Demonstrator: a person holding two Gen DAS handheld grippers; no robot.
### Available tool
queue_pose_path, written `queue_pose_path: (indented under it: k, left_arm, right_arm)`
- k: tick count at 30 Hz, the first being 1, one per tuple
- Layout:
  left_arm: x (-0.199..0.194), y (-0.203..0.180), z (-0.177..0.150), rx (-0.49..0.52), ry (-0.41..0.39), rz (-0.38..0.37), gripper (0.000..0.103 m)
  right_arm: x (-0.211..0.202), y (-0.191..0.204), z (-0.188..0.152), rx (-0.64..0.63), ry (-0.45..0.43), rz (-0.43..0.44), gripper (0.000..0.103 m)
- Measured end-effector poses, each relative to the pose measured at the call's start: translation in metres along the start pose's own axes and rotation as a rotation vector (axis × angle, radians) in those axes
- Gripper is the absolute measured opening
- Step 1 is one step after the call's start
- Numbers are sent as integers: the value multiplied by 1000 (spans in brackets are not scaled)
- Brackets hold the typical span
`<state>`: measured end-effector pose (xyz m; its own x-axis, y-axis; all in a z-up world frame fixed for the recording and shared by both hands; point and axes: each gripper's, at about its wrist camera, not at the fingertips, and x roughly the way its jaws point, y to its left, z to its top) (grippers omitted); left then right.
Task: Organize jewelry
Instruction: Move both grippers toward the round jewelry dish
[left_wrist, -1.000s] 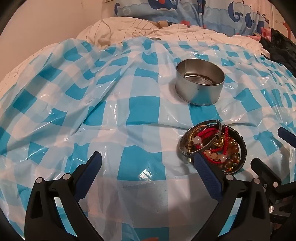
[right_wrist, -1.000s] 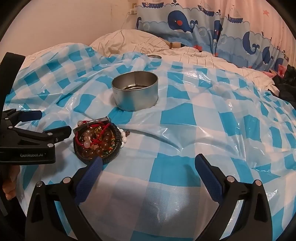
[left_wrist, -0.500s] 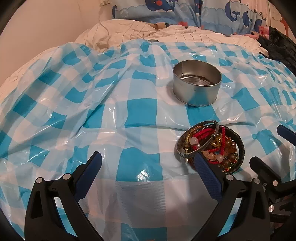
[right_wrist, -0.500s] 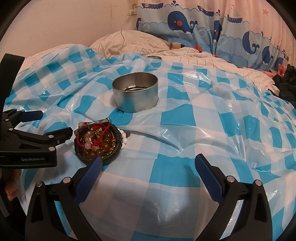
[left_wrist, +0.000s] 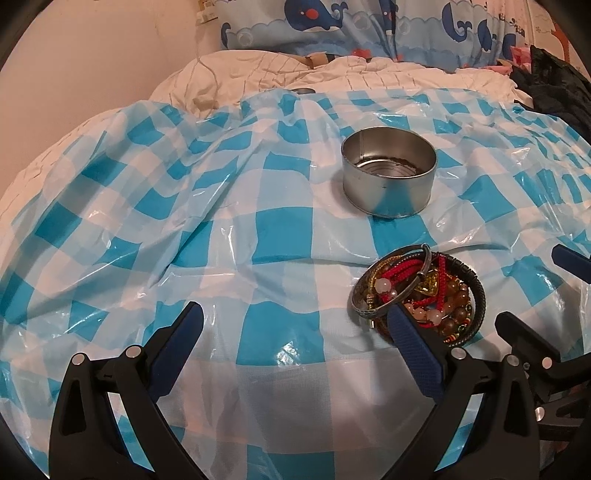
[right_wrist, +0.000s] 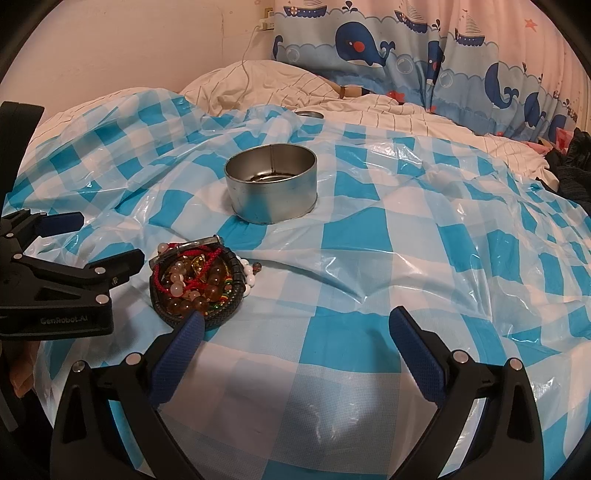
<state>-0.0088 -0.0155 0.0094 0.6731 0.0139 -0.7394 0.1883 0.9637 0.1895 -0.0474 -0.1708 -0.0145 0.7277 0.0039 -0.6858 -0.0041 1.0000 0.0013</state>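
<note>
A heap of jewelry (left_wrist: 419, 290) lies on the blue-and-white checked plastic sheet: bead bracelets, red cords, a metal bangle and a black braided band. It also shows in the right wrist view (right_wrist: 197, 282). An empty round metal tin (left_wrist: 388, 181) stands behind it, upright, also in the right wrist view (right_wrist: 271, 182). My left gripper (left_wrist: 293, 317) is open and empty, its right fingertip just in front of the heap. My right gripper (right_wrist: 293, 325) is open and empty, its left fingertip at the heap's near edge.
The checked sheet (left_wrist: 184, 221) is wrinkled and covers a bed. A white quilt (right_wrist: 277, 85) and a whale-print curtain (right_wrist: 406, 40) lie behind. Dark clothing (left_wrist: 554, 85) sits at the far right. A cable (right_wrist: 247, 48) hangs from a wall socket.
Both grippers have drawn back and tilted up a little, so the tin and the heap sit slightly lower in view. Both stay open. The jewelry and tin have not moved.
</note>
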Motion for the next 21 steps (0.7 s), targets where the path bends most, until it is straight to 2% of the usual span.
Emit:
queue_pose_path:
  k: [7, 14, 18, 21]
  left_arm:
    - [0, 0, 2, 15, -3, -28, 96]
    - [-2, -3, -2, 70, -11, 23, 96]
    - [-7, -6, -3, 120, -46, -33, 96]
    - [-8, -12, -2, 161, -65, -147, 96]
  right_arm:
    - [-3, -2, 0, 1, -1, -1, 96]
    - [1, 2, 1, 6, -3, 2, 96]
    - [1, 0, -1, 6, -4, 3, 96]
    - [-2, 3, 4, 11, -6, 8, 96]
